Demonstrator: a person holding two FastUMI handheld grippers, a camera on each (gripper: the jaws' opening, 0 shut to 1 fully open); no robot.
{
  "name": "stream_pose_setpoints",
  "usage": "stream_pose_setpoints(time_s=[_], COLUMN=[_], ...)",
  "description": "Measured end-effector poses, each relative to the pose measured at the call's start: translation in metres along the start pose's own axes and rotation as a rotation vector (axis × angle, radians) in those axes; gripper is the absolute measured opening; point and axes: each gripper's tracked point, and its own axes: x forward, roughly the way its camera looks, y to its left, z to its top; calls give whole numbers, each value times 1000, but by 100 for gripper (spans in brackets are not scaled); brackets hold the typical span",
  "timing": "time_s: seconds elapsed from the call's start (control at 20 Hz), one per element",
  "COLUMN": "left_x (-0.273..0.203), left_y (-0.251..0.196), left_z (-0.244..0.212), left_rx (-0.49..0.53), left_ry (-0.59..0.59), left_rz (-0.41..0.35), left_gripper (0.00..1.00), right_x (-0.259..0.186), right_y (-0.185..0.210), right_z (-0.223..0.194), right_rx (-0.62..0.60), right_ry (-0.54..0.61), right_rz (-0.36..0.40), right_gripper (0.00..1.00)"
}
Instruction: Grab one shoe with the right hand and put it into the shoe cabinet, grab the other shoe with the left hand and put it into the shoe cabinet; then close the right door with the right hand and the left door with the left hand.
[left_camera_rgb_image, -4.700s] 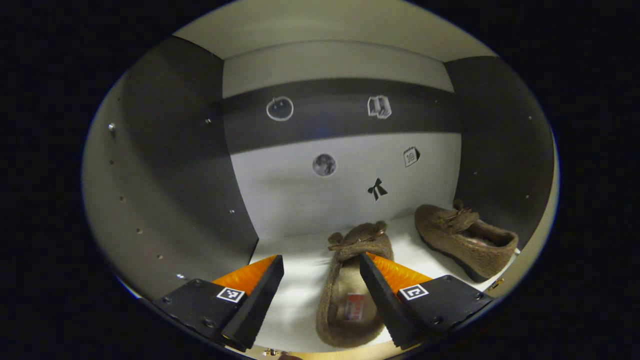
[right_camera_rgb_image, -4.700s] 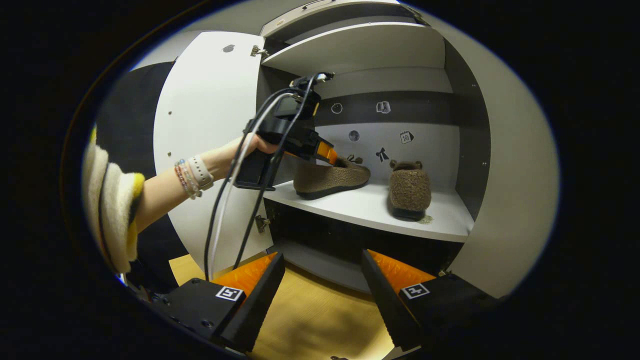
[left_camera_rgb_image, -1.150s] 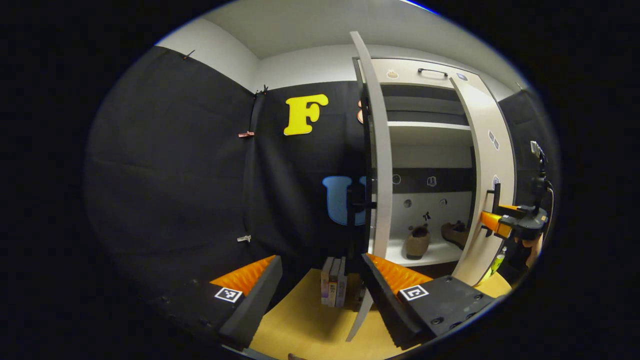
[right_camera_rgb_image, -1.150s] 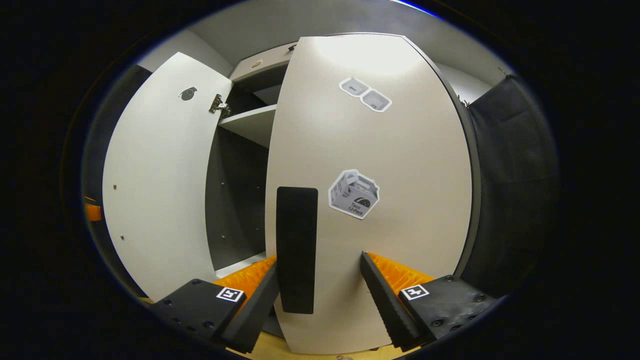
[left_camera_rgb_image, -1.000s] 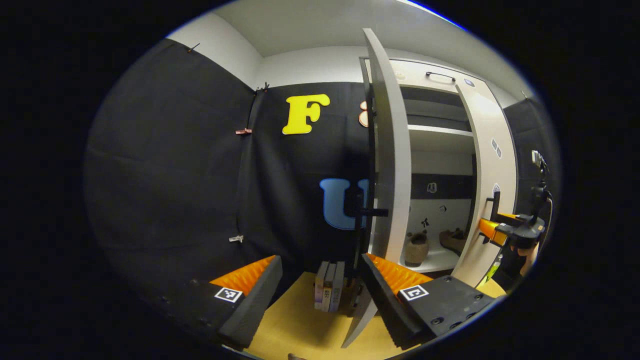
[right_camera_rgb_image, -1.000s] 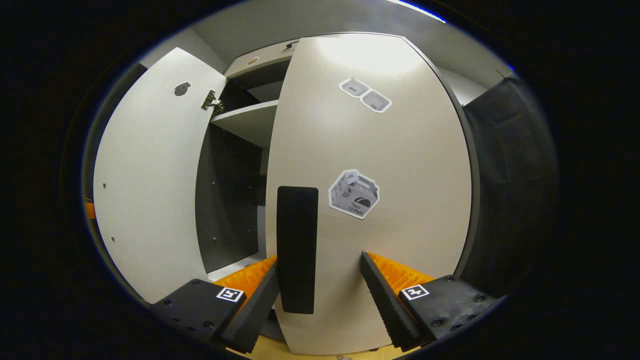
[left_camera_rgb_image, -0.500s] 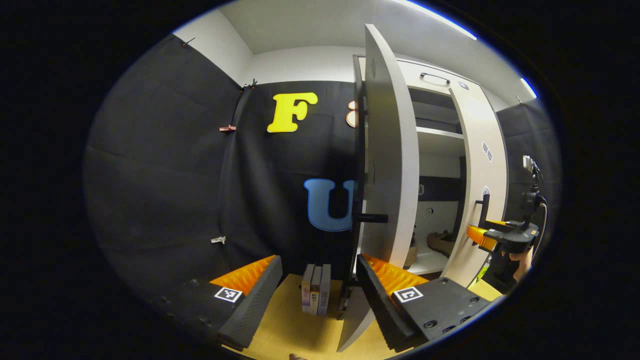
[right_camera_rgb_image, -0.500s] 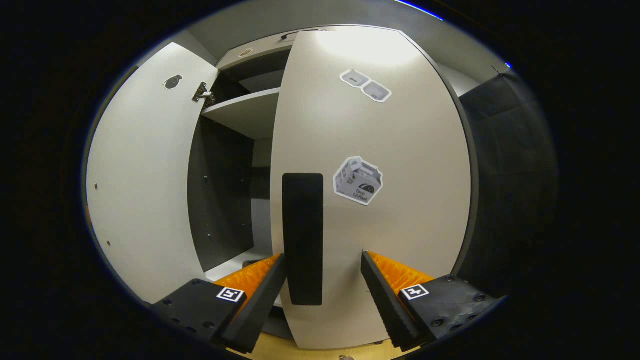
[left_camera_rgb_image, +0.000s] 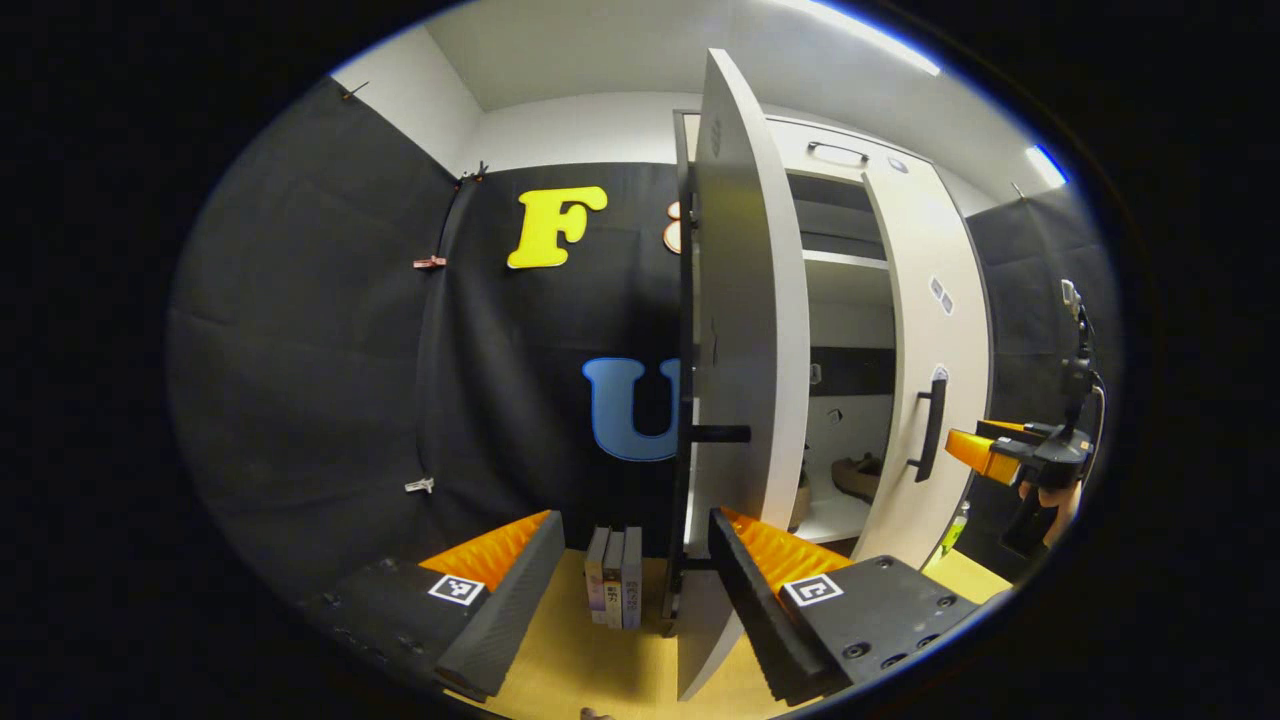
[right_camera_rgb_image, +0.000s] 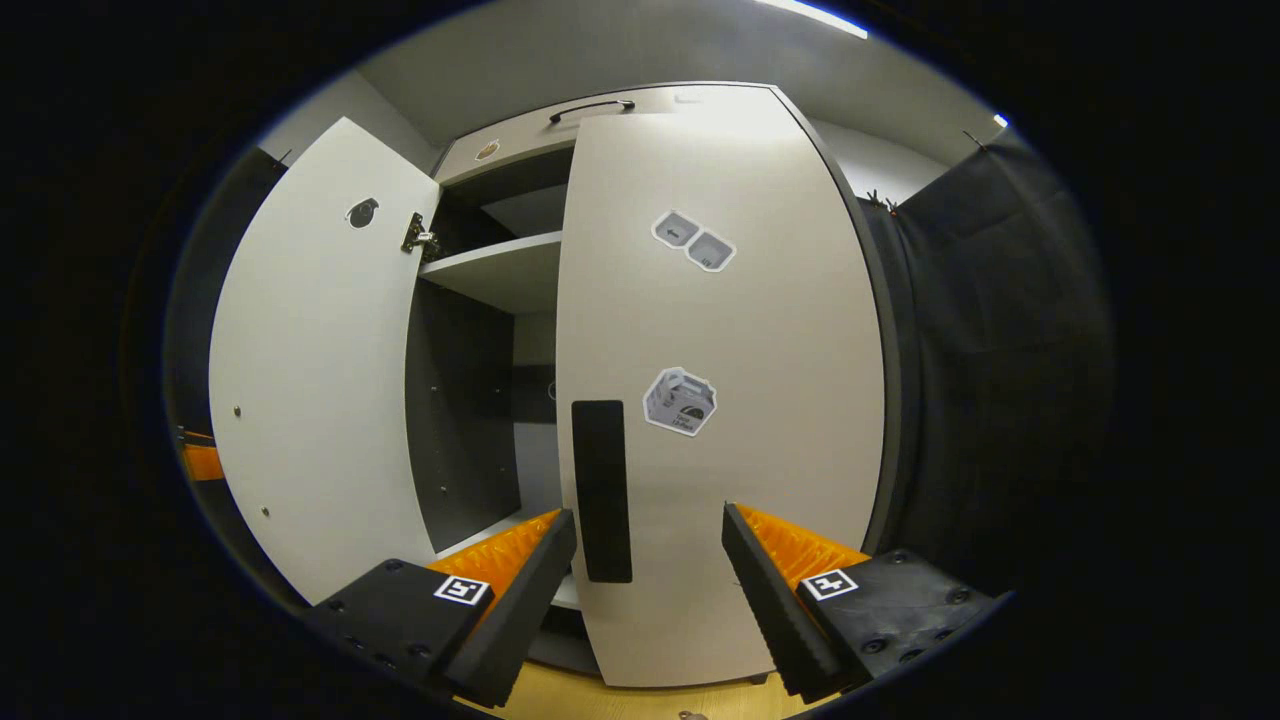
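1. Gaping wide, the right gripper (right_camera_rgb_image: 648, 590) hangs in front of the right door (right_camera_rgb_image: 730, 400), its fingers either side of the black handle (right_camera_rgb_image: 602, 490) but apart from it, gripping nothing.
2. Left gripper (left_camera_rgb_image: 628, 590) is just as wide and empty, sitting at the outer edge of the left door (left_camera_rgb_image: 745, 350); whether a finger touches that edge is hard to tell.
3. Off to the side in the left gripper view, the other gripper (left_camera_rgb_image: 985, 450) floats near the right door's handle, a hand (left_camera_rgb_image: 1045, 500) behind it.
4. Shoes: through the gap in the left gripper view, one shoe (left_camera_rgb_image: 860, 475) lies on the cabinet (right_camera_rgb_image: 520, 270) shelf, and a sliver of something brown peeks past the left door edge, likely the second.
5. Progress call: shoe-stowing looks done; right door nearly shut, with a gap left; left door wide open, edge-on in the left gripper view. Both closings need finishing.
6. Count: two grippers, two doors, one handle on each door, one shoe for sure, three books (left_camera_rgb_image: 615, 590) upright on the floor (left_camera_rgb_image: 600, 660).
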Motion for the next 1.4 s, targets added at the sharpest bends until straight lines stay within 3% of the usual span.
stream_pose_setpoints(time_s=[0.55, 0.7, 0.95, 1.2, 1.4], left_x=[19, 33, 60, 80, 60], left_y=[-84, -106, -163, -194, -181], left_z=[1, 2, 7, 6, 8], left_rx=[22, 30, 24, 54, 20], left_ry=[-27, -34, -56, -56, -54], left_rz=[-150, -167, -268, -280, -258], left_gripper=[93, 93, 94, 90, 91], right_x=[-8, -10, -10, -20, -31], right_y=[-33, -53, -93, -125, -125], right_z=[12, 14, 15, 23, 24], right_rx=[17, 18, 31, 24, 15], right_ry=[-16, -22, -17, -32, -34], right_rz=[-7, -24, -80, -119, -116], right_gripper=[97, 97, 97, 98, 98])
